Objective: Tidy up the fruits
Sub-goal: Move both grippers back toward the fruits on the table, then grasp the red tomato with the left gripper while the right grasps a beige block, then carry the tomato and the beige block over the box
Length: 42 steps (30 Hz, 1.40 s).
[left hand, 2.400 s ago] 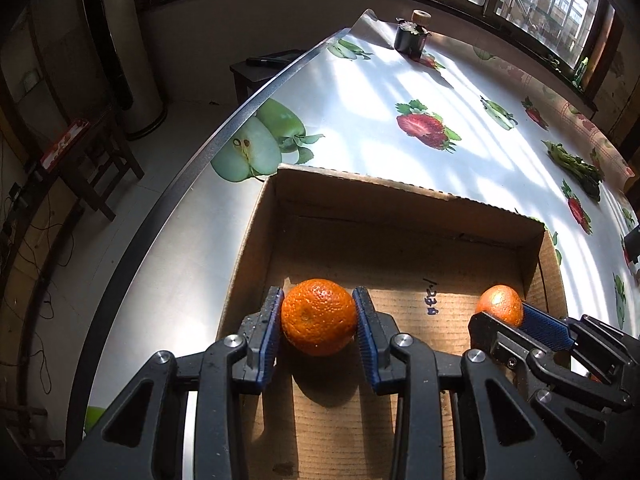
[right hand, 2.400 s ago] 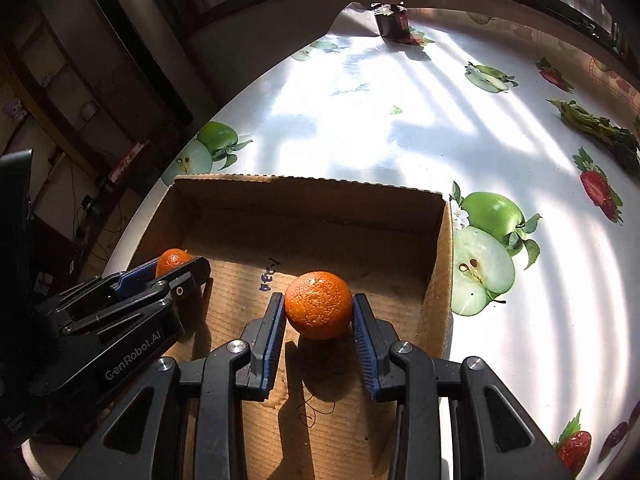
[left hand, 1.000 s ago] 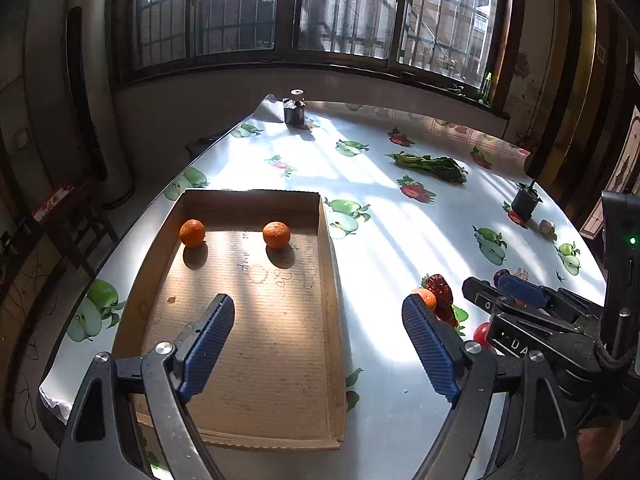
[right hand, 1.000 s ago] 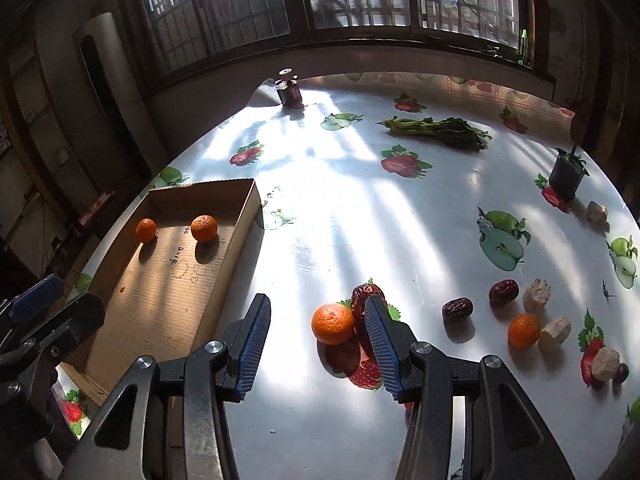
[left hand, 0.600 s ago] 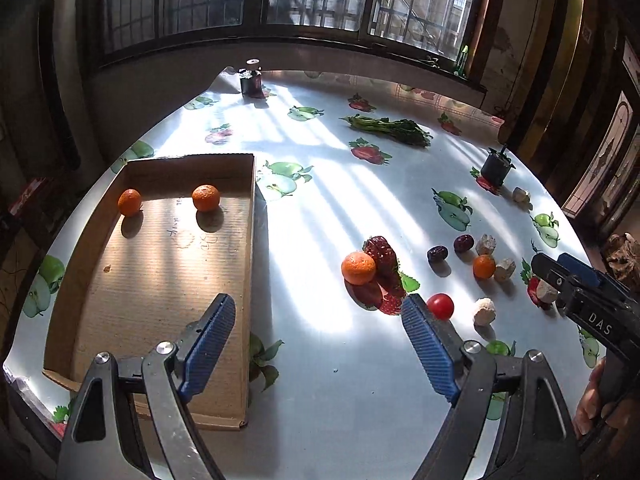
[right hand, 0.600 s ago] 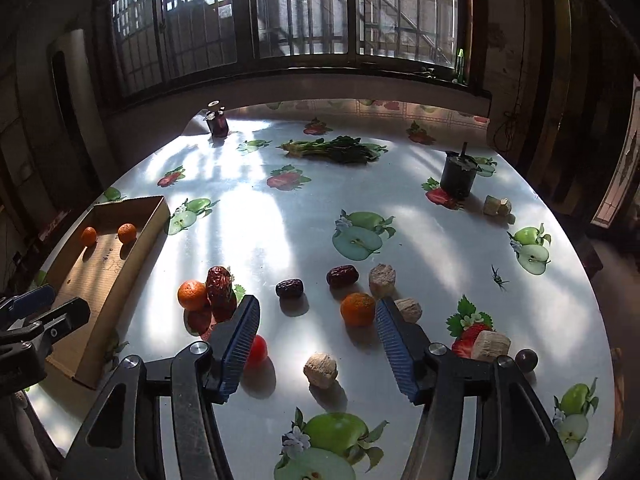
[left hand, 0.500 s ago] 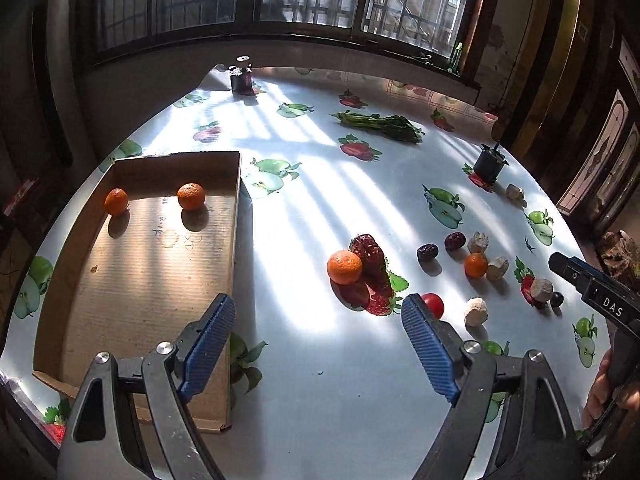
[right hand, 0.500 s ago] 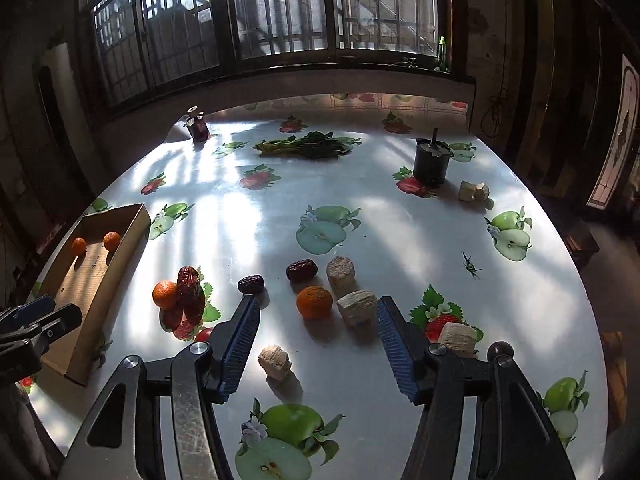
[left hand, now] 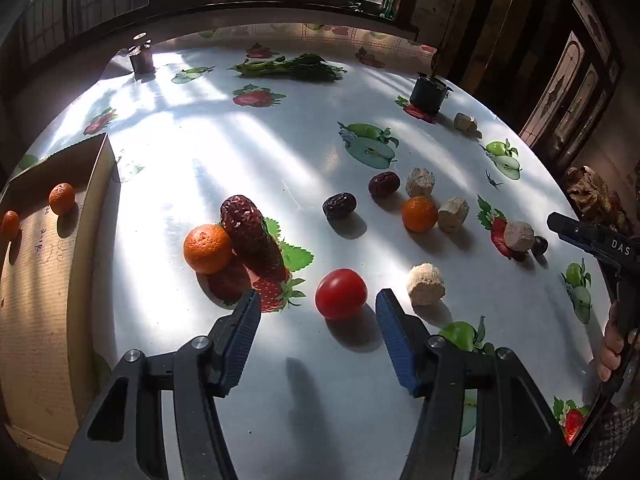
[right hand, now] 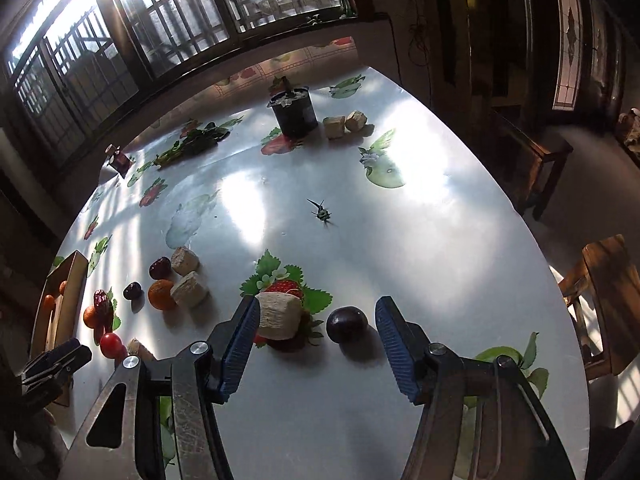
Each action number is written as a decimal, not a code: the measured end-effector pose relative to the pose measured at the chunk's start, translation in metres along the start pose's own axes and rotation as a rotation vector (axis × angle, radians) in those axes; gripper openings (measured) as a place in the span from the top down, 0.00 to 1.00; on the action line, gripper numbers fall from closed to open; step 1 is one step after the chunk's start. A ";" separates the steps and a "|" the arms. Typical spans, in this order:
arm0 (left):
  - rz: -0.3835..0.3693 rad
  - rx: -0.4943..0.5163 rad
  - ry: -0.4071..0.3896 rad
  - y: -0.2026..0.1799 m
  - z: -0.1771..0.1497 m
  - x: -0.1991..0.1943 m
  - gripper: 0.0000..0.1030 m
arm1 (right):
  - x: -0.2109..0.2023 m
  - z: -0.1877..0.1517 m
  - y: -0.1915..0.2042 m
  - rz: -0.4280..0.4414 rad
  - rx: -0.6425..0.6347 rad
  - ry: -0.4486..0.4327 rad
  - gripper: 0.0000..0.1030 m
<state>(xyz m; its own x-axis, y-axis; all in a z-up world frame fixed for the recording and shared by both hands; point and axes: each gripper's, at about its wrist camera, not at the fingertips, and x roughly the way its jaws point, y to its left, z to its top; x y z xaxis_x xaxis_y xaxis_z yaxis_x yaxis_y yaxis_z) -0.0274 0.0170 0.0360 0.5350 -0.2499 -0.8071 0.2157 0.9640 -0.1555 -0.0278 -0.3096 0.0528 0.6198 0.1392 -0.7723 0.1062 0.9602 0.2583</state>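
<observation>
My left gripper [left hand: 316,308] is open, its blue pads on either side of a red tomato [left hand: 341,293] on the table. An orange [left hand: 207,248] leans on a long red date [left hand: 250,236] to the left; another orange [left hand: 419,213] lies further right. The cardboard tray [left hand: 86,216] at the left holds two small oranges [left hand: 61,198]. My right gripper [right hand: 316,320] is open over a dark plum [right hand: 346,324] and a beige chunk [right hand: 279,316]; the plum lies between the pads, near the right one.
Dark dates [left hand: 339,205], several beige chunks [left hand: 426,278], a black pot [right hand: 294,114], a small jar [left hand: 141,58] and green vegetables [left hand: 288,68] sit on the fruit-print tablecloth. A wooden chair [right hand: 608,300] stands past the table's right edge.
Both grippers let go of oranges in the tray and pulled away rightward. The left one has closed in on the tomato; the right one has swung to the plum at the table's right side.
</observation>
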 end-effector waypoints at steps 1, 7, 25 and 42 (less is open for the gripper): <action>-0.008 0.008 -0.001 -0.003 0.000 0.002 0.43 | 0.003 0.000 0.003 0.007 -0.011 0.003 0.38; -0.013 0.031 0.022 -0.010 0.004 0.020 0.47 | 0.033 0.002 0.028 0.000 -0.101 0.057 0.38; -0.020 0.014 0.015 -0.004 -0.002 0.016 0.71 | 0.045 -0.007 0.034 -0.040 -0.099 0.092 0.62; 0.162 -0.184 -0.142 0.151 -0.008 -0.117 0.71 | -0.020 -0.015 0.205 0.242 -0.291 0.041 0.62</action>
<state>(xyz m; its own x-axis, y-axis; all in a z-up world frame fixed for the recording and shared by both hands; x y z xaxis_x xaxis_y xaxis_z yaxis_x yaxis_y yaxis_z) -0.0645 0.1925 0.1026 0.6621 -0.0884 -0.7442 -0.0273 0.9895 -0.1419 -0.0295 -0.1116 0.1126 0.5677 0.3746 -0.7330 -0.2684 0.9260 0.2654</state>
